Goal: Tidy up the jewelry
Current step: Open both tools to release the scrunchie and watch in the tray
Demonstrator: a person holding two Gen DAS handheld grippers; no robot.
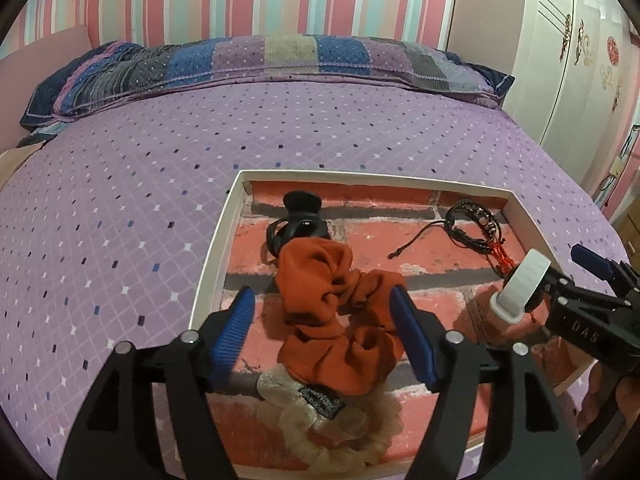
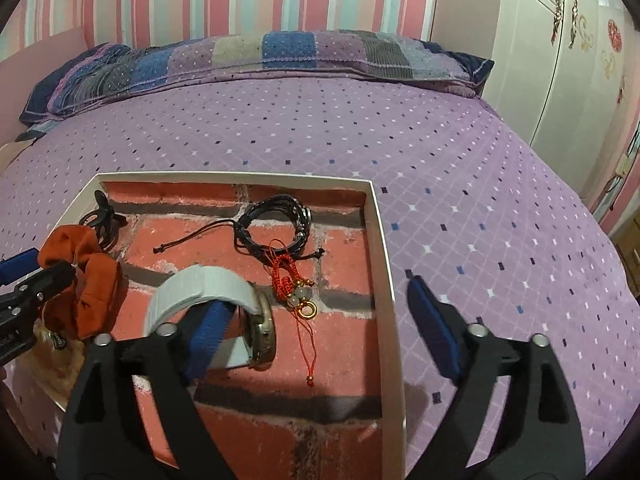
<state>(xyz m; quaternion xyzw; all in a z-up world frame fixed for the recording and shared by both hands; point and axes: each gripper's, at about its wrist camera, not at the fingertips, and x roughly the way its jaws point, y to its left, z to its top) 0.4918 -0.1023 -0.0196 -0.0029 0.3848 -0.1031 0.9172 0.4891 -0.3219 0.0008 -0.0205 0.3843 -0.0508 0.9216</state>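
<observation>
The step in hand looks like laying out pieces inside the white-rimmed tray that sits on the bed. The right tool is spread wide, pinching nothing, yet the white-strapped watch hangs looped over its left finger, just above the tray's brick-patterned floor near the middle. The likely next move is to lower and slide that finger out so the watch drops flat, clear of the red cord charm lying just beside it and the black braided bracelet toward the tray's far edge. The left tool is also spread, hovering over the orange scrunchie along the tray's left side, fingers either side without touching; a cream scrunchie lies at the near edge and a black claw clip in the far left corner. Both tools point forward and angle downward.
</observation>
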